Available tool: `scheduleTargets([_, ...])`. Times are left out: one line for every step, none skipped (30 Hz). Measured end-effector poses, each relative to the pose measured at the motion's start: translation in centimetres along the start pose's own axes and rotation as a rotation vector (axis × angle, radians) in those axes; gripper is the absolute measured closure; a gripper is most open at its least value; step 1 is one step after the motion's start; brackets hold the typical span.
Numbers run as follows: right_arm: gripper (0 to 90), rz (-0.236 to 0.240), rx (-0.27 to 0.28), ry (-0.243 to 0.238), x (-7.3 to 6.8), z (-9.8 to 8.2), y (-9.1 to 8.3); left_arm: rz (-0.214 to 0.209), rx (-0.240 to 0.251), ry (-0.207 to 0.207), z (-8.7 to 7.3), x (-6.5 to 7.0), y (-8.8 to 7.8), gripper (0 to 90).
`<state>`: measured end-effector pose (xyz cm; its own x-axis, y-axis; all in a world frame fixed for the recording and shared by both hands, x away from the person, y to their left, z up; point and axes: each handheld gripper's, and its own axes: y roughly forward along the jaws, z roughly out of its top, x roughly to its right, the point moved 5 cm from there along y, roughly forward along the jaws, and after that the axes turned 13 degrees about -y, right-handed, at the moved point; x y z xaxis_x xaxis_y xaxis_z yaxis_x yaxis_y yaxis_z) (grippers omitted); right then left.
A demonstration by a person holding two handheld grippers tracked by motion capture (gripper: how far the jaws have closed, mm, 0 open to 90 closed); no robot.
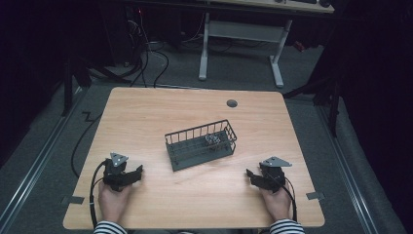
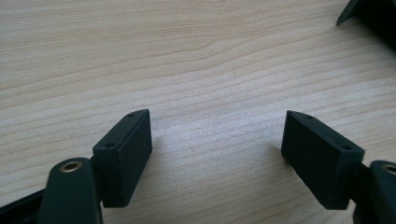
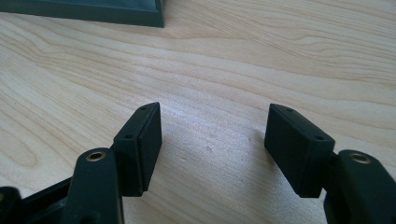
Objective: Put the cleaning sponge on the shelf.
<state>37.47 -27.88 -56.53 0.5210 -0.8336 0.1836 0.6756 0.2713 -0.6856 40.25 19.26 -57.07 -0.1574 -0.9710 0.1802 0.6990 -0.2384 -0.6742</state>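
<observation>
Resting on the wooden table (image 1: 146, 117), both grippers sit low with nothing held: the left gripper (image 1: 138, 171) and right gripper (image 1: 249, 174) each show jaws spread wide and empty, so the work looks finished; between them the dark wire basket (image 1: 183, 155) holds a small metallic item (image 1: 212, 139)

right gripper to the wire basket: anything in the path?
Nothing visible. In the high view only bare table lies between the right gripper and the wire basket. In the right gripper view its jaws stand open with wood grain between them, and the basket's base edge lies ahead with no object before it.
</observation>
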Motion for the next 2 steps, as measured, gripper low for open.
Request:
scheduleTargets([36.7,0.0,0.0,0.002,-0.01,0.0,0.0,0.0,0.0,0.0,0.0,0.0,0.0,24.9])
scheduleTargets([36.7,0.0,0.0,0.002,-0.01,0.0,0.0,0.0,0.0,-0.001,0.0,0.0,0.0,24.9])
